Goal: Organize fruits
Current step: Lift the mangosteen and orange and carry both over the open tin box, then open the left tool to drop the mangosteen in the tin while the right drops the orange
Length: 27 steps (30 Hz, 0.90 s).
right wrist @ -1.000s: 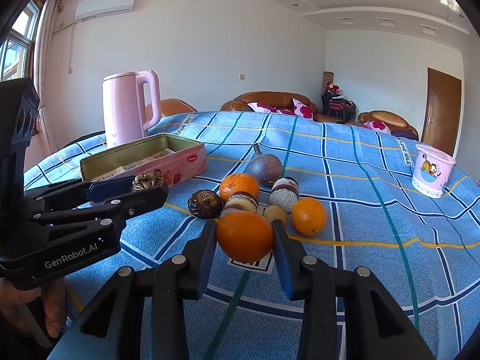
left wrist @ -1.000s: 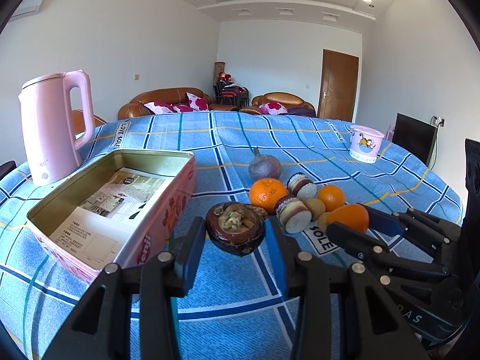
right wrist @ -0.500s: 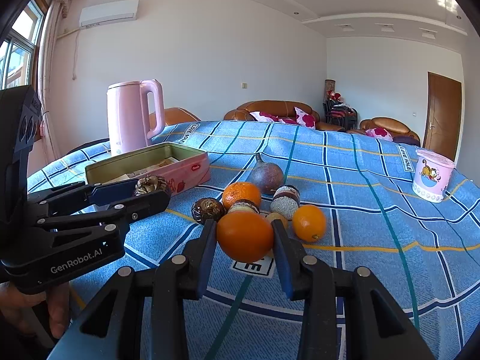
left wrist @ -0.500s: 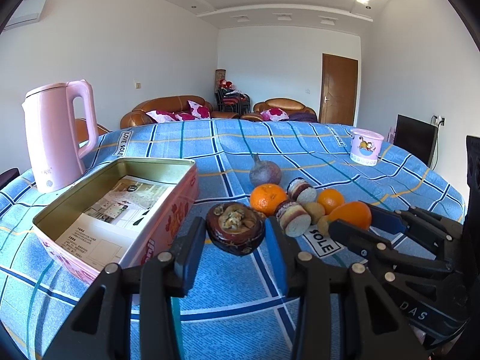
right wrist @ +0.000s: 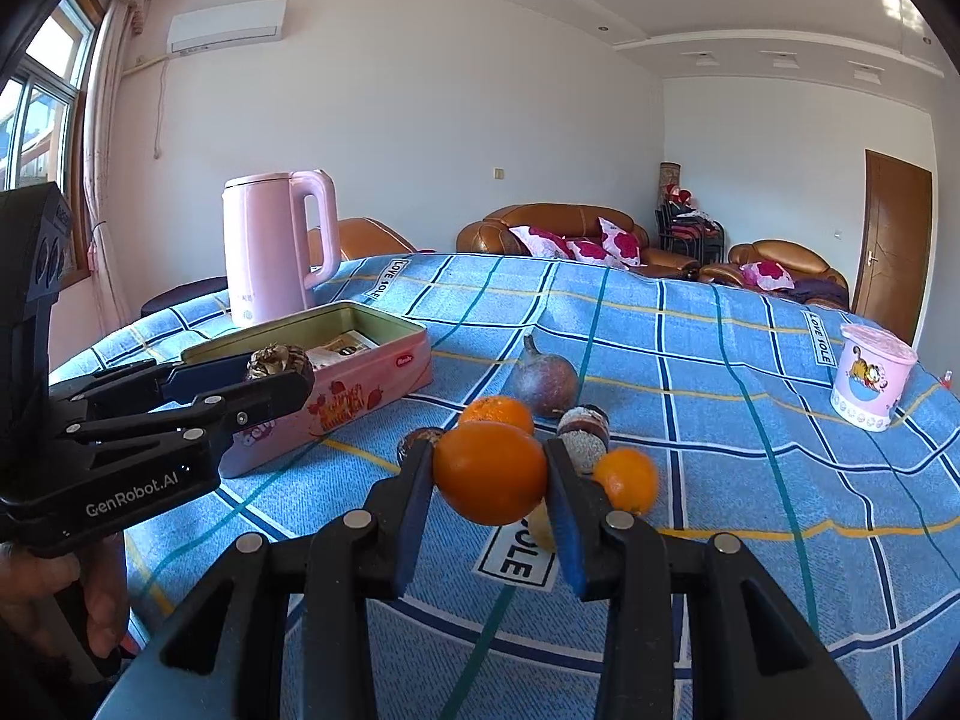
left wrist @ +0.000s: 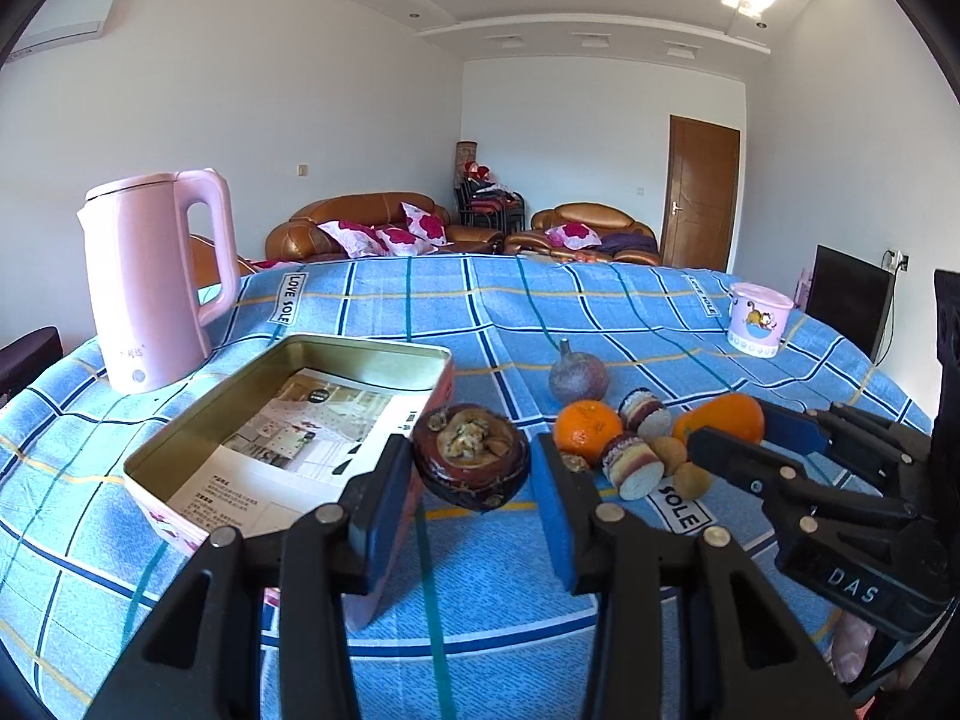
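My left gripper [left wrist: 474, 468] is shut on a dark brown mangosteen [left wrist: 471, 457], held above the blue checked cloth just right of the open pink tin box [left wrist: 198, 438]. In the right wrist view that same mangosteen [right wrist: 280, 362] sits level with the tin box's [right wrist: 372, 378] near rim. My right gripper [right wrist: 489, 474] is shut on an orange [right wrist: 489, 471], lifted over the fruit pile. On the cloth lie a second orange [left wrist: 587, 431], a small orange [right wrist: 626, 478], a purple passion fruit [left wrist: 579, 377], another mangosteen [right wrist: 420, 438] and several small cut fruits [left wrist: 636, 465].
A pink kettle [left wrist: 153, 276] stands behind the tin box at the far left. A pink cartoon cup [right wrist: 873, 375] sits at the far right of the table. The tin box holds a printed leaflet [left wrist: 288, 450]. A person's hand [right wrist: 42, 594] grips the left tool.
The left gripper has risen with the mangosteen and come nearer the tin box's right wall. The right gripper has kept the orange in about the same place.
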### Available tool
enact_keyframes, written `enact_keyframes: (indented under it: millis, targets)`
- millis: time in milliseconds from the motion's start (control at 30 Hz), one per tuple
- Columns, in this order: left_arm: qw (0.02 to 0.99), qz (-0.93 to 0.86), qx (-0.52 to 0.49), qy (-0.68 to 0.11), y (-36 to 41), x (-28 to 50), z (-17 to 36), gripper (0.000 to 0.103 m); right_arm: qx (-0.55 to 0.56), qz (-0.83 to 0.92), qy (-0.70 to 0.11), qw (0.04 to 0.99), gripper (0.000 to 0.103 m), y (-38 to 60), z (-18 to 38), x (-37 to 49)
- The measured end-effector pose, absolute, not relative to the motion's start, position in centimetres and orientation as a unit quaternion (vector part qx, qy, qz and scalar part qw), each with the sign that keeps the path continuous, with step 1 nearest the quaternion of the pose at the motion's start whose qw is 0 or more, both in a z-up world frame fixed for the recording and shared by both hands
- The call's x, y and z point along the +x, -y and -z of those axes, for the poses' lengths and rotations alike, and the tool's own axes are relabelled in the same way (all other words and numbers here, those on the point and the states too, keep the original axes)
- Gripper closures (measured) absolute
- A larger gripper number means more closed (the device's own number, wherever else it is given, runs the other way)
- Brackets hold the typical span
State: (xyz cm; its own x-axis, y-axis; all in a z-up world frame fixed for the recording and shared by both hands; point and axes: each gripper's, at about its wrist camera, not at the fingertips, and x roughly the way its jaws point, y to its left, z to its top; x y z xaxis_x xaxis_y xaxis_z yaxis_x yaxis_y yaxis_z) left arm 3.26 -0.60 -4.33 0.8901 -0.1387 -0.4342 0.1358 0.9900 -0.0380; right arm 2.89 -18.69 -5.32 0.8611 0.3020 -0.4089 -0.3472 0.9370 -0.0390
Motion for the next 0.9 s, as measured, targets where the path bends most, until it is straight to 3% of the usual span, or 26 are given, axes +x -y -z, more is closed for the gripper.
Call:
enact_keyframes:
  millis: [600,900]
  targets:
    - [0.965,0.011,-0.02,-0.26,-6.7,8.0,3.4,0.06,-0.076,-0.252,-0.22,0.939,0.064,12.4,1.0,9.2]
    - [0.96,-0.003,-0.016,-0.279,-8.5,10.5,3.8,0.06,-0.08,-0.284,-0.25,0.922,0.064,9.0,1.5,12.2]
